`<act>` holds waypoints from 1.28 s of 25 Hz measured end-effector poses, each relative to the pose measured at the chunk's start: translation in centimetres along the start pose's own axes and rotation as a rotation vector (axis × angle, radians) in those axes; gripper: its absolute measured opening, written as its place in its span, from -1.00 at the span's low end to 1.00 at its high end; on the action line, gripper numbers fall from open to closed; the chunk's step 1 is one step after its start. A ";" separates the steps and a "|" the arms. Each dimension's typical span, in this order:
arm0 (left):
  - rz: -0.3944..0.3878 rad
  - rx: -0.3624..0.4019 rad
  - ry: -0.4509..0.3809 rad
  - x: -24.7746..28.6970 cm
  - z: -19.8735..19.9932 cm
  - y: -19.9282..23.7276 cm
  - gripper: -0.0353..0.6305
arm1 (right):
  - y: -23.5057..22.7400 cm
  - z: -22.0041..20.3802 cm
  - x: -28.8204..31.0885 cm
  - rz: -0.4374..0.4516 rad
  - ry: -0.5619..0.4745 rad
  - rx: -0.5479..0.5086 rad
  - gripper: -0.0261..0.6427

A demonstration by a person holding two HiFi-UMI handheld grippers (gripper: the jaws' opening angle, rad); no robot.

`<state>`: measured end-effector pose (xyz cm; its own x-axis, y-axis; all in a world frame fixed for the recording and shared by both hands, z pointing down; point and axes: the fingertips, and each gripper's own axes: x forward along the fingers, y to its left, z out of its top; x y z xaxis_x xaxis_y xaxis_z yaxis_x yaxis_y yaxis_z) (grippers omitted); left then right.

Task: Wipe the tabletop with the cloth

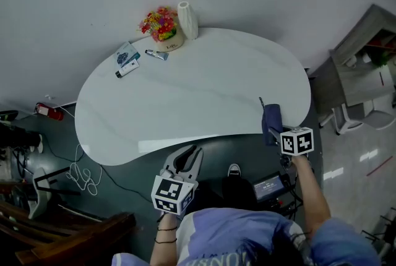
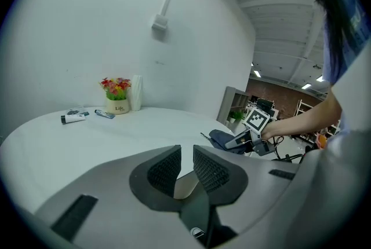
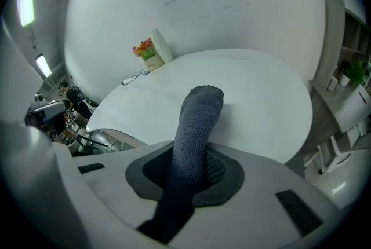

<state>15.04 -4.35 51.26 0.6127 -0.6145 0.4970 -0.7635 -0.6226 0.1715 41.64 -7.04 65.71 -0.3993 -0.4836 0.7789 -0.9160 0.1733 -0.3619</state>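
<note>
A white bean-shaped tabletop (image 1: 198,98) fills the middle of the head view. My right gripper (image 1: 273,128) is at the table's right front edge, shut on a dark blue cloth (image 1: 271,116). In the right gripper view the cloth (image 3: 199,120) rises from between the jaws (image 3: 194,169) and folds forward over the table (image 3: 249,103). My left gripper (image 1: 189,153) hangs below the table's front edge, off the surface. Its pads (image 2: 165,169) stand nearly together with nothing between them. The left gripper view shows the right gripper (image 2: 246,139) and the cloth (image 2: 223,139) across the tabletop (image 2: 87,143).
At the table's far edge stand a flower pot (image 1: 162,28) and a white roll (image 1: 187,20). A small tube (image 1: 156,55) and a blue-and-white packet (image 1: 127,59) lie nearby. A grey cabinet (image 1: 362,70) stands to the right. Cables (image 1: 83,175) lie on the floor at left.
</note>
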 end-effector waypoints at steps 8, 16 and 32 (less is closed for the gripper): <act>-0.023 0.028 0.020 2.3 0.6 -2.2 -0.70 | -6.4 -0.6 -3.5 -0.092 -0.037 0.069 -0.71; -0.011 0.026 0.017 2.9 0.6 -3.6 -0.70 | -8.8 -2.4 -4.4 -0.110 -0.030 0.094 -0.71; 0.073 -0.005 0.056 -1.9 -1.2 -4.2 -0.70 | 1.8 0.3 -4.4 0.090 -0.144 0.048 -0.71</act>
<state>16.80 -0.01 50.63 0.5430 -0.6302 0.5550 -0.8069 -0.5745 0.1370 41.78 -4.86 61.50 -0.4662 -0.5868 0.6621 -0.8727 0.1820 -0.4531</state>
